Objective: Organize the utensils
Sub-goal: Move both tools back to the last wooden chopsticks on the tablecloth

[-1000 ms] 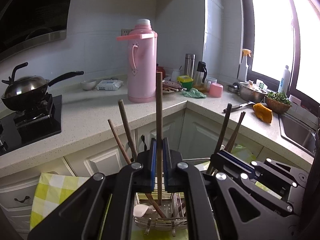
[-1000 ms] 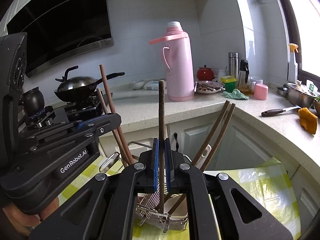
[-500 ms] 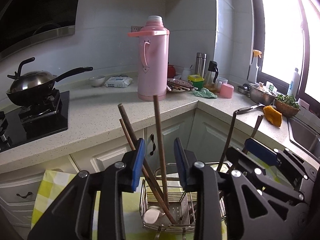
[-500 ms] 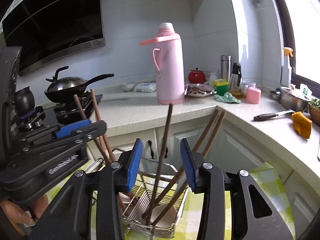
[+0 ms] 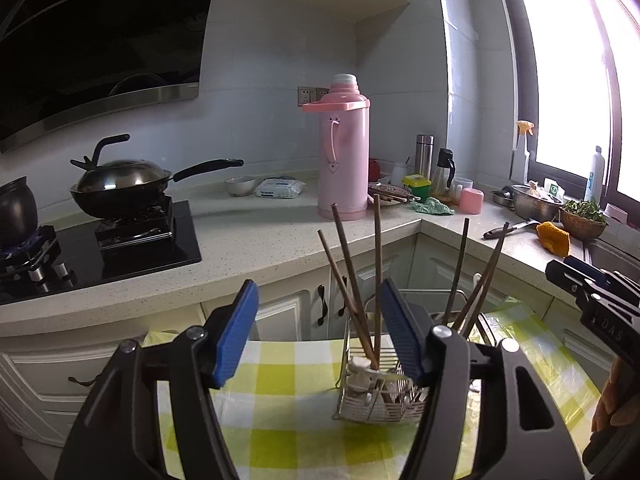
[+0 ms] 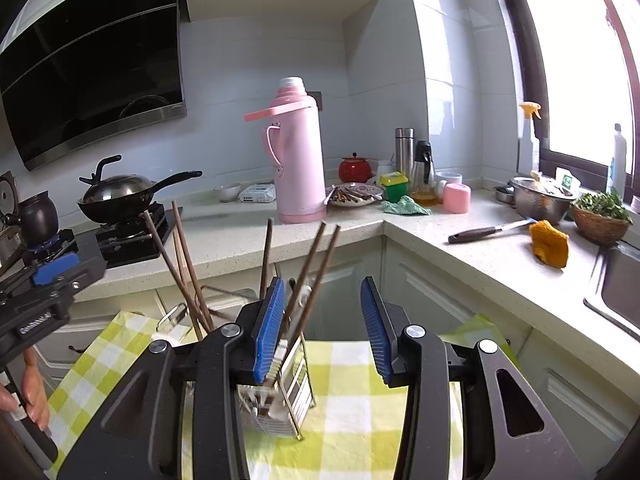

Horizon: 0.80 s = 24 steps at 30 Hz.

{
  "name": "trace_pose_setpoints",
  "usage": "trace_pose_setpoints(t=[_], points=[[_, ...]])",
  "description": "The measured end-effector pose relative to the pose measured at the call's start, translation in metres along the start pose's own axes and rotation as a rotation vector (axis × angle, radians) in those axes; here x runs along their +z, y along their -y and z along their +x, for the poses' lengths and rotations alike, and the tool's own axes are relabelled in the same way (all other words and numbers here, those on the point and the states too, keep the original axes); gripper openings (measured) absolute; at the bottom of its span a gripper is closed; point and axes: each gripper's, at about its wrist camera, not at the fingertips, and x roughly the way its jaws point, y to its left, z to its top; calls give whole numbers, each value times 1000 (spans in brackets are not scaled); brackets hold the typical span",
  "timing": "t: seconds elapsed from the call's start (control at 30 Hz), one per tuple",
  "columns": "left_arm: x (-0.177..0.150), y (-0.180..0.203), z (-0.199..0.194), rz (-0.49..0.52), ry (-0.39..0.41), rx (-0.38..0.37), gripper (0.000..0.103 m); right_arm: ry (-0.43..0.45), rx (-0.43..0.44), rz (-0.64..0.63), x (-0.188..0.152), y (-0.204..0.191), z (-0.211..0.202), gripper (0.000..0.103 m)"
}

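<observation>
The wire rack sits on the green-checked cloth, in front of the white counter w/ its cabinet doors. Six brown chopsticks stand in it, long axes close to vertical, tips down in the rack, butt ends up. In the left wrist view three fill the left part: one nearly straight up, two leaning up and to the left. Three more fill the right part, one near upright and two leaning up-right, close together. A white spoon lies low in the left part of the rack.

Left gripper: jaws have just been opening, now wide apart, blue pads clear of everything. The rack shows in the gap but farther off, not touched. Right gripper: jaws have just been opening too, now about half spread, nothing between the pads; rack & sticks show beyond and to the left of its gap. A hand grips the left tool's handle at the picture edge.

Behind, on the counter: pink thermos, wok on the stove, knife.
</observation>
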Motion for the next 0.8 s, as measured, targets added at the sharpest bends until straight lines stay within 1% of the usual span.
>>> trace_pose_setpoints(t=[0.03,0.1,0.17,0.27,0.3,0.4,0.43,0.5,0.67,0.8], points=[[-5,-3,-9,-3,2,-1,66,-3,-2,4,-4,2,-6,39],[-16,-9,-26,-11,4,-7,74,-11,-3,9,-13,5,-19,41],[-29,-14,-42,-20,6,-3,79,-18,-3,11,-23,7,-31,46],[-51,-22,-61,-33,-12,-1,82,-30,-4,15,-42,9,-49,47],[-60,-24,-67,-39,-20,-3,85,-37,-4,22,-48,10,-54,47],[-87,-28,-78,-51,-49,-5,92,-66,-3,39,-72,12,-66,52],[-95,-28,-79,-50,-60,-5,93,-77,-5,45,-81,12,-70,54],[-112,-28,-81,-47,-89,-4,95,-107,-1,59,-98,11,-72,54],[-154,-23,-73,-44,-159,-20,96,-189,8,68,-139,1,-68,54],[-178,-19,-64,-54,-218,-46,96,-251,25,51,-163,-15,-61,54]])
